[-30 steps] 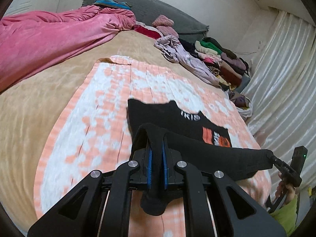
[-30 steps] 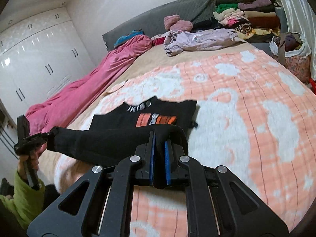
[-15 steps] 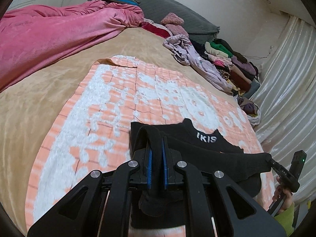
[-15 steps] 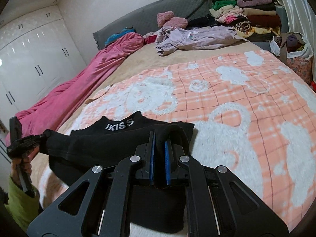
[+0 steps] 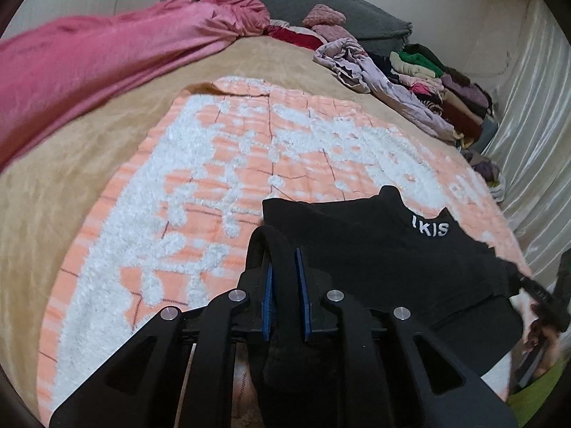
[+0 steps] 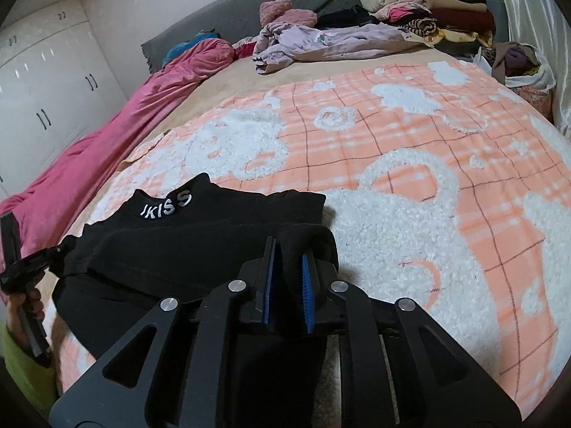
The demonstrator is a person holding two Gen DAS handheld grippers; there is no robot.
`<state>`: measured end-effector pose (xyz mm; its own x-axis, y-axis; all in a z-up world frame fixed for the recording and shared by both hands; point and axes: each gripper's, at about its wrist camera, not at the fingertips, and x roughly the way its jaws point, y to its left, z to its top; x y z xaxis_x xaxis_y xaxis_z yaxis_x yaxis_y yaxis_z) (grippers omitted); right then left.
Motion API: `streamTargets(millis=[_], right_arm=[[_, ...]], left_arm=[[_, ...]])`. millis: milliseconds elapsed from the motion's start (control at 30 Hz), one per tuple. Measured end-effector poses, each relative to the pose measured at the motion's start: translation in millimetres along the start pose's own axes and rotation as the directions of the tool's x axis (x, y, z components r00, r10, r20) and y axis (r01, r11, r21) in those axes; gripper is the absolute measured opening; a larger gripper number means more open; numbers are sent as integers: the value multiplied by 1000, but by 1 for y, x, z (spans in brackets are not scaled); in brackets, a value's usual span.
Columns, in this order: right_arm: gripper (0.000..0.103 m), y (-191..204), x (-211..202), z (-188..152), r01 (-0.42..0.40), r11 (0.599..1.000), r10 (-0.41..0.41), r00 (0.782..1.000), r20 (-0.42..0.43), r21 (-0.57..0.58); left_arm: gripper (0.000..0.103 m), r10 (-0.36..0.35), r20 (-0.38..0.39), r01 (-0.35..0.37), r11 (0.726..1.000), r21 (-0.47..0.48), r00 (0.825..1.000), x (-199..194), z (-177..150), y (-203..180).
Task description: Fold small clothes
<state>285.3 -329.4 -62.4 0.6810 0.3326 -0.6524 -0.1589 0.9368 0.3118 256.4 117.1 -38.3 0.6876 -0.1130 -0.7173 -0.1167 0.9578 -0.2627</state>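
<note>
Garment: black knit top (image 5: pixel 374 249), white "IKISS" lettering at the collar, folded over on the fluffy peach-and-white plaid blanket (image 6: pixel 410 185).
Left gripper (image 5: pixel 284 278): jaws opening, a thick black fold between the blue pads.
Right gripper (image 6: pixel 288 278): jaws opening, the top's other fold between them.
Background: rumpled pink quilt (image 5: pixel 107 57); stacked folded clothes (image 6: pixel 428 7).

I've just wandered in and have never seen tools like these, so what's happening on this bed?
A person is folding a black top on an orange and white blanket spread over the bed, using a hand-held gripper in each hand. The left gripper and right gripper each have a corner of the top's folded-over edge between their blue pads. Both sets of jaws are opening, so the fold looks about to be let go. Other clothes are piled at the far end.
</note>
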Motion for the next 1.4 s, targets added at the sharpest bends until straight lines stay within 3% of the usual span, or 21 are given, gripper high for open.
streamTargets(millis=[67, 100, 167, 200, 300, 533, 733, 1033, 1167, 1233, 1300, 1400], right_arm=[[26, 3, -5, 0, -8, 1000, 8, 1000, 9, -9], [40, 6, -8, -1, -12, 1000, 12, 1000, 19, -18], [56, 11, -14, -1, 42, 998, -40, 998, 48, -40], [56, 14, -17, -1, 67, 996, -63, 996, 66, -63], [56, 16, -22, 0, 86, 993, -79, 994, 80, -81], [59, 34, -36, -1, 79, 984, -60, 990, 125, -157], [61, 57, -41, -7, 45, 976, -17, 991, 130, -215], [61, 107, -35, -26, -76, 929, 99, 994, 44, -362], [48, 127, -24, -40, -149, 893, 140, 989, -54, -425], [40, 136, -19, -47, -174, 875, 145, 984, -98, -452], [33, 142, -10, -54, -191, 864, 135, 979, -151, -465], [30, 143, 3, -60, -173, 865, 94, 978, -188, -470]], left_arm=[[17, 20, 11, -20, 999, 30, 1000, -3, 0, -7], [22, 26, 16, -27, 999, 42, 1000, -4, 0, -9], [36, 46, 37, -49, 996, 69, 998, -9, 0, -15], [42, 54, 47, -57, 995, 78, 997, -10, 0, -17], [42, 63, 66, -69, 993, 98, 996, -17, 0, -22], [52, 54, 112, -71, 986, 149, 992, -33, -1, -39], [63, 55, 146, -79, 983, 167, 988, -44, -1, -46], [64, 41, 228, -85, 979, 187, 973, -78, 5, -55], [64, -35, 173, -13, 963, 270, 984, -83, 0, -73], [64, -101, 113, 60, 946, 319, 988, -81, -9, -87], [64, -187, 18, 169, 919, 357, 982, -73, -19, -103], [64, -248, -90, 263, 874, 409, 965, -59, -40, -123]])
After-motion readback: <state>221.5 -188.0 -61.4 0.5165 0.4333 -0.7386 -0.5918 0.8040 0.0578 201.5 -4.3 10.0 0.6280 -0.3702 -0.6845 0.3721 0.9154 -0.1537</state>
